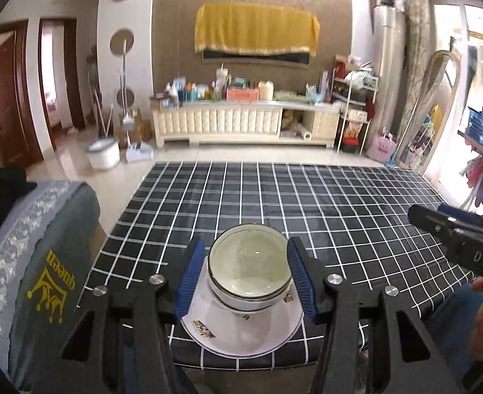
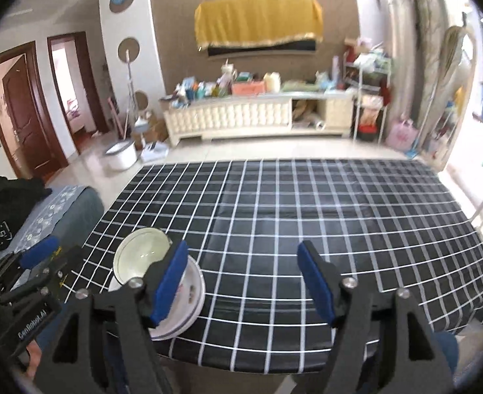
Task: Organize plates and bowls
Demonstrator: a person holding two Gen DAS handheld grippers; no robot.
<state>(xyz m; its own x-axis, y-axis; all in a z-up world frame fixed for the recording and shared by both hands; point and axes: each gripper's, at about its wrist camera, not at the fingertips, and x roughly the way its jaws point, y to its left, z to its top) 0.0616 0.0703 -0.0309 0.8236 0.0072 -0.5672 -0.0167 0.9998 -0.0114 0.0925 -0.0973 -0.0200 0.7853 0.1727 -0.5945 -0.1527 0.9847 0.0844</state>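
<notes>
At the near edge of the table (image 1: 340, 203), which wears a black cloth with a white grid, a white bowl (image 1: 249, 264) with a dark rim sits in a second bowl, and the pair stands on a white plate (image 1: 241, 331) with small printed pictures. In the right wrist view there seem to be two plates stacked, one rim under the other. The plate lies close to the near edge, toward the left end of the table.

The left hand-held gripper (image 1: 246, 272) hangs over the stack with its blue fingers (image 1: 190, 279) spread wide, one on each side of the bowl. They flank it closely, but I cannot tell whether either pad touches the rim; the jaws are not closed on it.

The right hand-held gripper (image 2: 244, 284) is off to the right of the dishes, its fingers (image 2: 315, 282) also wide apart, with only bare cloth between them. Its left finger stands in front of the plate (image 2: 194, 290) and part of the bowl (image 2: 141, 256) in that view, and it holds nothing. The rest of the table (image 2: 340, 213) stretches away behind.

A grey cushion (image 1: 51, 262) with gold lettering sits just left of the table. Across the floor a cream cabinet (image 1: 218, 121) crowded with bottles and boxes stands under a yellow cloth (image 1: 256, 28) draped on the wall.
</notes>
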